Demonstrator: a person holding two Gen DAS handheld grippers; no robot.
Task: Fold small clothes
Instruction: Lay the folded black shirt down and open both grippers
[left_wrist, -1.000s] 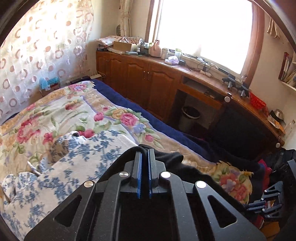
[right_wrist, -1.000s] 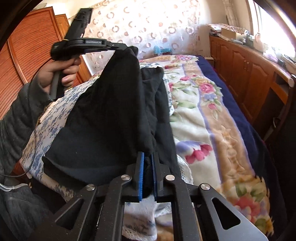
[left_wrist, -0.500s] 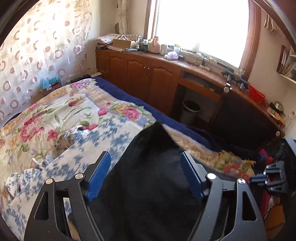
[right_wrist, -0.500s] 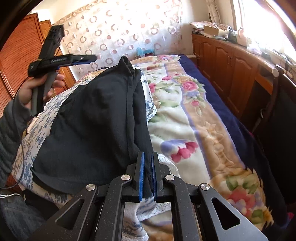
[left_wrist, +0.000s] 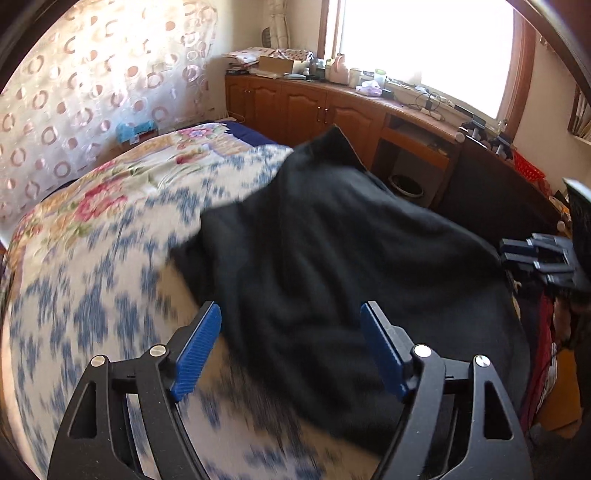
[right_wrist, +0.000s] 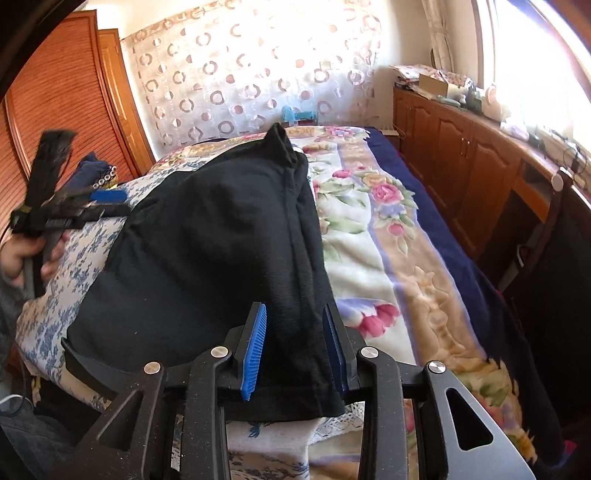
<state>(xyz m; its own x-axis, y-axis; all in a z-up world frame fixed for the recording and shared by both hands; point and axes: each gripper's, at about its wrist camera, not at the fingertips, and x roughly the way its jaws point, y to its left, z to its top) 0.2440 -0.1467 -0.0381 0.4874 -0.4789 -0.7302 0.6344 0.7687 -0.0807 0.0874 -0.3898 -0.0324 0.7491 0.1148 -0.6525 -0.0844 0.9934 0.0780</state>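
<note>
the black garment (right_wrist: 221, 258) lies folded lengthwise across the blue-and-white patterned cloth (right_wrist: 66, 266) in the middle of the right wrist view, one corner peaked toward the top centre and its hem hanging at the bottom centre over the near edge of the bed (right_wrist: 424, 280). a second ago both grippers pinched it, the left one holding that far corner up in the air; now the corner is dropped and the cloth rests flat. the left gripper (left_wrist: 290, 347) stands wide with nothing pressed between its blue pads (left_wrist: 195, 347), hovering over the near part of the garment at the bottom of the left wrist view. the right gripper (right_wrist: 295, 350) has just been opening: its jaws stand narrowly apart with the hem strip between them, and the pads look clear of the fabric. this fold seems laid down, so a crosswise fold or a smoothing pass is probably next.

the garment's right edge runs straight beside the floral blanket, which gives broad free room toward the right of the frame. on the left, the person's hand (right_wrist: 22, 254) and the patterned cloth's edge sit close, with less space there.
</note>
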